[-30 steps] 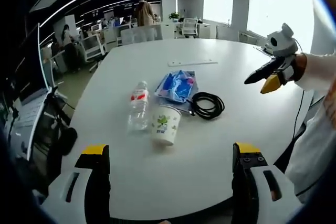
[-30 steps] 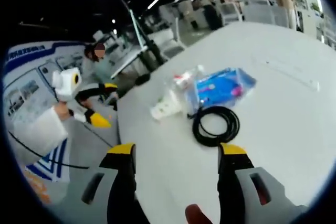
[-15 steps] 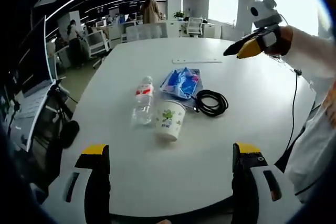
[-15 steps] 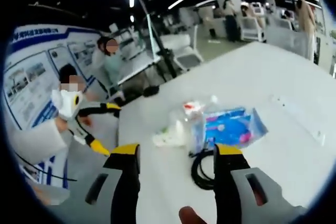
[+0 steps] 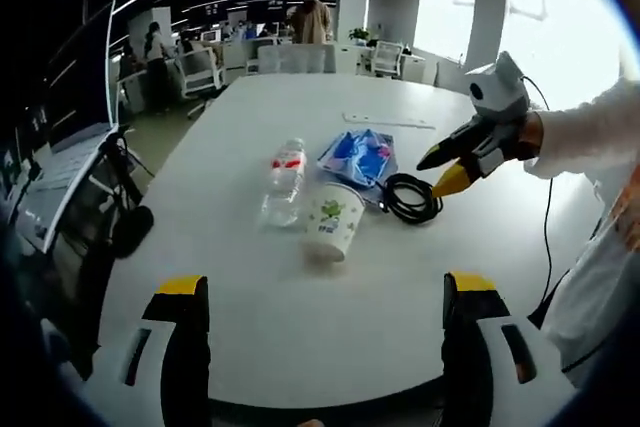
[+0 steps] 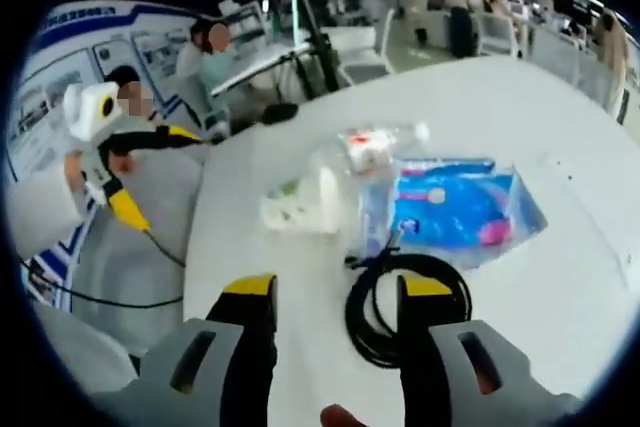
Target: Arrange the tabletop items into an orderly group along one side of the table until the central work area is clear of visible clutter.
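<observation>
On the white table (image 5: pixel 300 327) lie a clear water bottle (image 5: pixel 283 182) with a red label, a paper cup (image 5: pixel 335 220) on its side, a blue packet (image 5: pixel 358 157) and a coiled black cable (image 5: pixel 410 197). My left gripper (image 5: pixel 325 292) stands open near the table's edge, well short of the cup. My right gripper (image 5: pixel 440 171) hovers open just beside the coil. In the right gripper view, my right gripper (image 6: pixel 338 292) sits over the cable (image 6: pixel 358 312), its jaws on either side of the coil's left part. Beyond it lie the packet (image 6: pixel 455 207), cup (image 6: pixel 300 205) and bottle (image 6: pixel 380 139).
A thin white strip (image 5: pixel 388 121) lies farther back on the table. Chairs and desks (image 5: pixel 200 72) stand behind it, with people around. A dark stand (image 5: pixel 120 197) is off the table's left edge. My left gripper (image 6: pixel 155 169) shows beyond the table edge.
My right gripper has come down from above the table to the black cable, which now lies between its jaws. The left gripper has barely moved.
</observation>
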